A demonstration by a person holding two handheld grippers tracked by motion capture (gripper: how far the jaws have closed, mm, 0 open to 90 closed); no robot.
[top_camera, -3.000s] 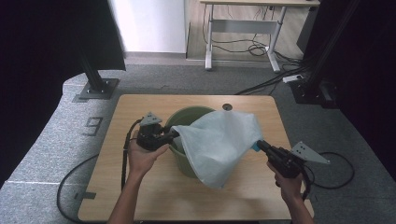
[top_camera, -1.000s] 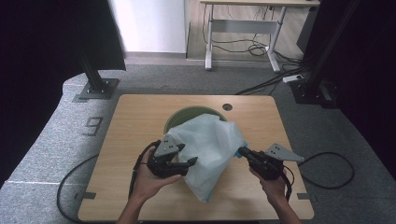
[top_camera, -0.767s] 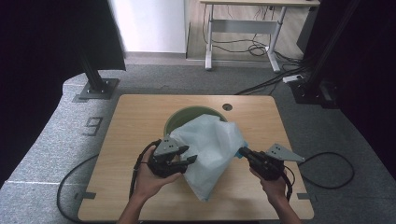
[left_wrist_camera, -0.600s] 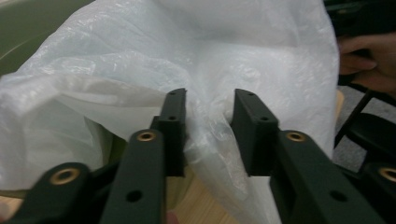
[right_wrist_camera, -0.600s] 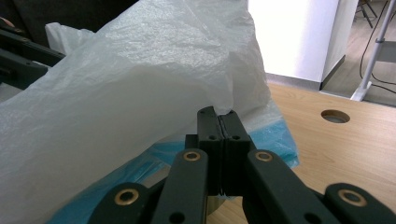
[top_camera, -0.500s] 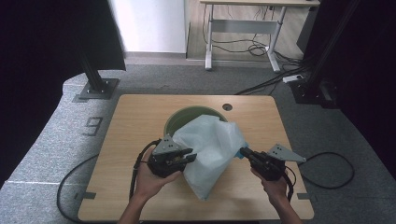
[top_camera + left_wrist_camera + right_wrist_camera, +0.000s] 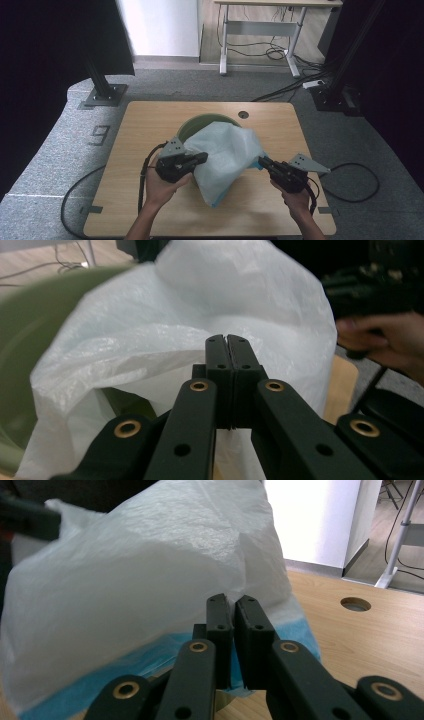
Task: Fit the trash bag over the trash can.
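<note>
A white plastic bag (image 7: 225,155) with a blue edge is draped over a green bin (image 7: 200,122) in the middle of the wooden table (image 7: 145,125). My left gripper (image 7: 204,158) is at the bag's left side. Its jaws have just been closing and now meet on the bag's film (image 7: 250,300), left gripper (image 7: 227,340) shut. My right gripper (image 7: 261,161) is at the bag's right edge. Its jaws have just been opening: in the right gripper view a narrow slit shows between them (image 7: 231,600), with the bag (image 7: 150,580) still touching the tips.
The bin's green wall (image 7: 30,340) curves along the left of the left gripper view. A round cable hole (image 7: 243,114) sits near the table's far edge. Cables trail from both grippers onto the grey floor. A desk frame (image 7: 260,30) stands farther back.
Both hands have drawn the bag back toward the person over the bin. The left gripper slid right to the bag's side and its jaws came together. The right hand stayed put.
</note>
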